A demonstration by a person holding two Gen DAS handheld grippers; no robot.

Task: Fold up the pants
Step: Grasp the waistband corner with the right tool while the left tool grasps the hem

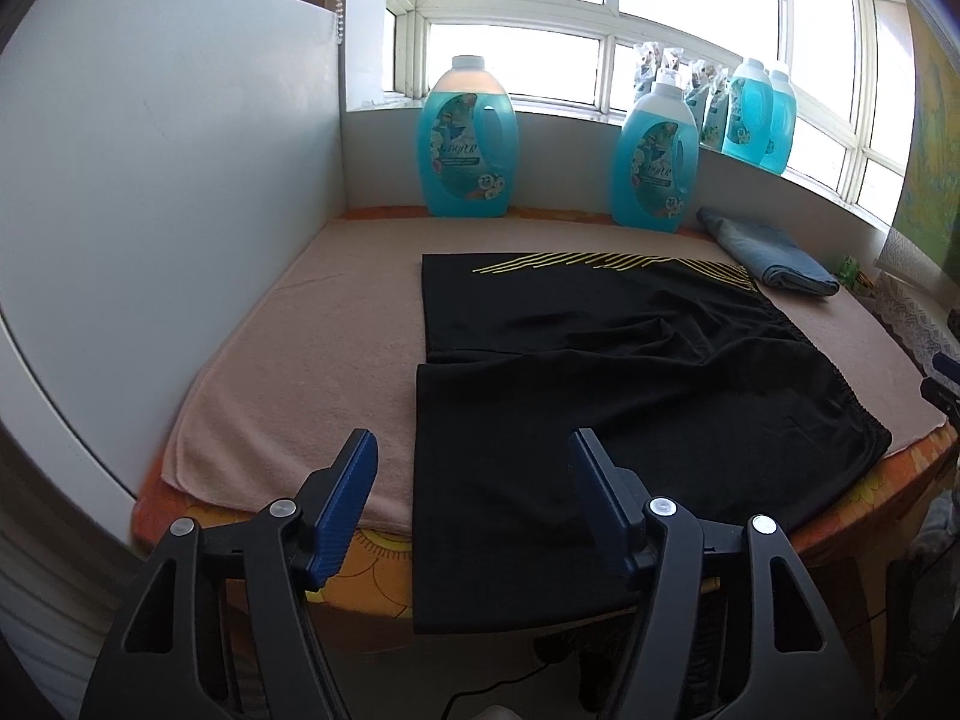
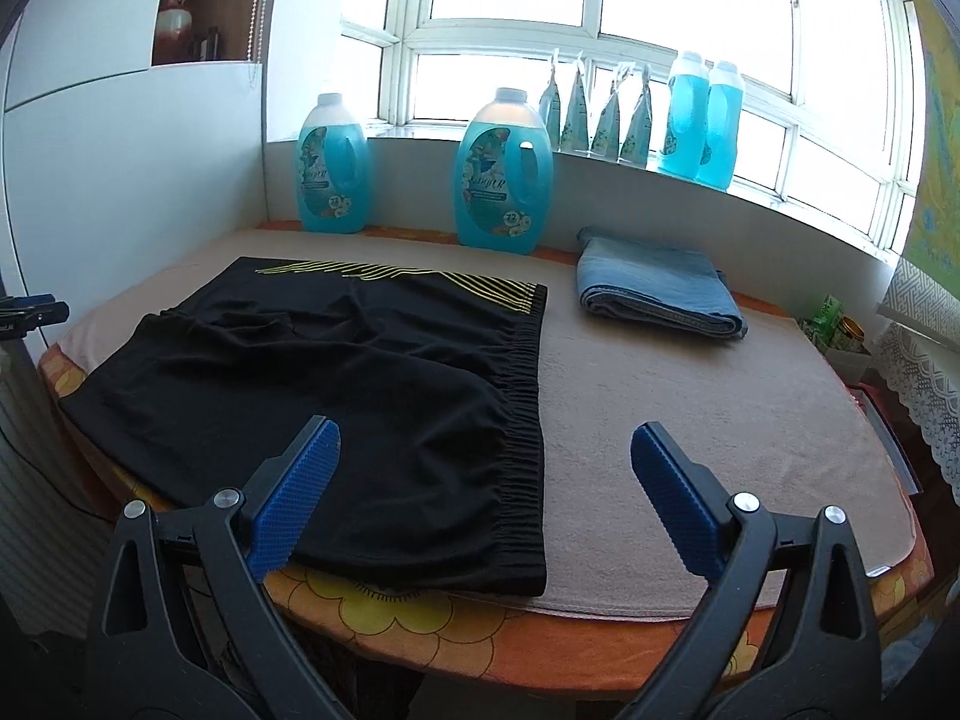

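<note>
Black shorts (image 1: 600,384) with yellow stripes lie spread flat on a beige towel (image 1: 312,348) on the table. Their waistband points right and one leg hangs over the front edge. They also show in the right wrist view (image 2: 336,384). My left gripper (image 1: 474,456) is open and empty, above the front edge near the hanging leg. My right gripper (image 2: 486,450) is open and empty, above the waistband's near corner (image 2: 528,468). The left gripper's tip shows at the left edge of the right wrist view (image 2: 30,312).
Folded blue jeans (image 2: 654,288) lie at the back right of the towel. Two large blue detergent bottles (image 1: 468,138) (image 1: 654,156) stand at the table's back edge, with more bottles and pouches on the windowsill (image 2: 600,114). A white wall panel (image 1: 150,180) bounds the left side.
</note>
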